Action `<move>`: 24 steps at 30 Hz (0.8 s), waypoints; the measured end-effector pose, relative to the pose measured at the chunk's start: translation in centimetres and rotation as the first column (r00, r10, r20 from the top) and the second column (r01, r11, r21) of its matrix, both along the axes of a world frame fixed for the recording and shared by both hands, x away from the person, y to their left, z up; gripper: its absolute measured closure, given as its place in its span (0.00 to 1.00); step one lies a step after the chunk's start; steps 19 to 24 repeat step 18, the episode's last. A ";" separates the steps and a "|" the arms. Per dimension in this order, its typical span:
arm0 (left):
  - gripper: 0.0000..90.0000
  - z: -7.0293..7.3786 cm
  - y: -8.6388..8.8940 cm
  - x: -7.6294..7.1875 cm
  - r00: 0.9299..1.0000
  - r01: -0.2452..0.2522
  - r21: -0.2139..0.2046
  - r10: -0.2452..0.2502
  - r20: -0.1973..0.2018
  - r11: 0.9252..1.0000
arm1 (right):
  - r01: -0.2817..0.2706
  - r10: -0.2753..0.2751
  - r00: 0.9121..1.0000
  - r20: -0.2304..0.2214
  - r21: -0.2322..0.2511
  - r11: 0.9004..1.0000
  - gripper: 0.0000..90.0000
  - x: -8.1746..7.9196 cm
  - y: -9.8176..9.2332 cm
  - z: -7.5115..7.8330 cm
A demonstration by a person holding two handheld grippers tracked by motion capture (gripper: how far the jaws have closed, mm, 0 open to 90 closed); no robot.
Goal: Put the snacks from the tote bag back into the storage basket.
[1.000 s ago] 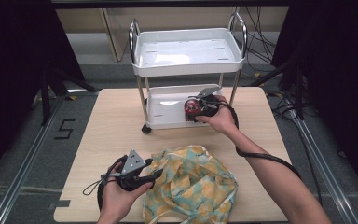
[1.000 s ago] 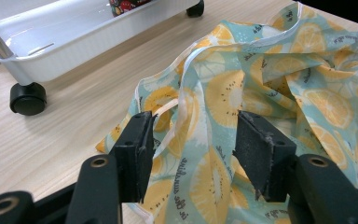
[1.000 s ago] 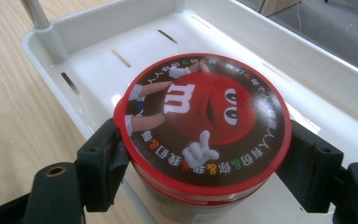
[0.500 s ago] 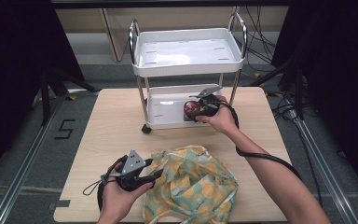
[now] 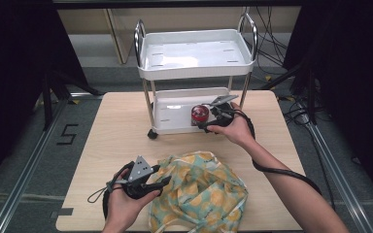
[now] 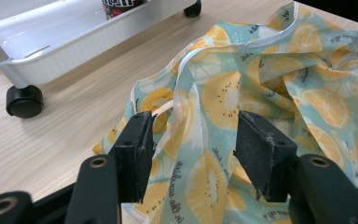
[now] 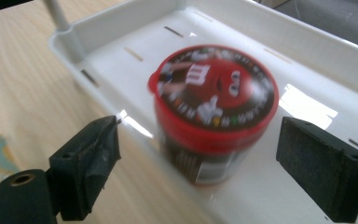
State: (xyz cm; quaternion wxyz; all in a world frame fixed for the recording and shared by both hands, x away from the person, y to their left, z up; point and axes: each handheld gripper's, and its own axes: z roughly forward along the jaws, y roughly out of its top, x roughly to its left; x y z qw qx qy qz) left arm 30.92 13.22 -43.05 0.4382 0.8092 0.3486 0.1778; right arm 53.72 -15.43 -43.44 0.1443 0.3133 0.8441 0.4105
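A jar with a red printed lid [image 7: 216, 93] stands upright in the lower tray [image 7: 307, 56] of a white cart [image 5: 194, 73]. My right gripper [image 7: 200, 154] has it between its jaws. The jaws have just been opening, and both pads stand clear of the jar's sides. From above, the jar [image 5: 200, 113] sits at the tray's right end with the right gripper [image 5: 206, 122] reaching in from the front. My left gripper [image 6: 191, 140] is open at the left edge of a crumpled fruit-print cloth bag [image 6: 270, 79]. A loose fold lies between its jaws, unpinched.
The cart's lower tray [image 5: 175, 128] rests on black castors [image 6: 24, 100] at the back of the wooden table [image 5: 111, 136]. The bag [image 5: 201, 194] covers the front middle. The left gripper [image 5: 162, 182] lies at the front. A cable [image 5: 281, 172] trails along the right forearm.
The right gripper's jaws have spread away from the jar, which now stands free on the lower tray. The left hand and the bag have not moved.
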 end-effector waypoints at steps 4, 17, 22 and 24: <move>0.51 -0.1 -0.1 -0.1 1.000 -0.009 -0.004 0.009 -0.003 1.000 | 0.017 -0.017 1.000 0.005 0.001 1.000 0.15 -1.0 -1.0 0.2; 0.40 -1.1 -0.5 -0.1 1.000 -0.012 -0.052 0.013 0.020 0.999 | 0.019 -0.022 0.999 0.026 0.120 0.993 0.18 -6.6 -4.5 -0.6; 0.38 -1.2 -0.6 0.0 1.000 -0.011 -0.054 0.013 0.027 0.998 | 0.016 -0.019 1.000 0.024 0.131 0.991 0.18 -7.2 -4.7 -0.9; 0.38 -1.2 -0.6 0.0 1.000 -0.011 -0.054 0.013 0.027 0.998 | 0.016 -0.019 1.000 0.024 0.131 0.991 0.18 -7.2 -4.7 -0.9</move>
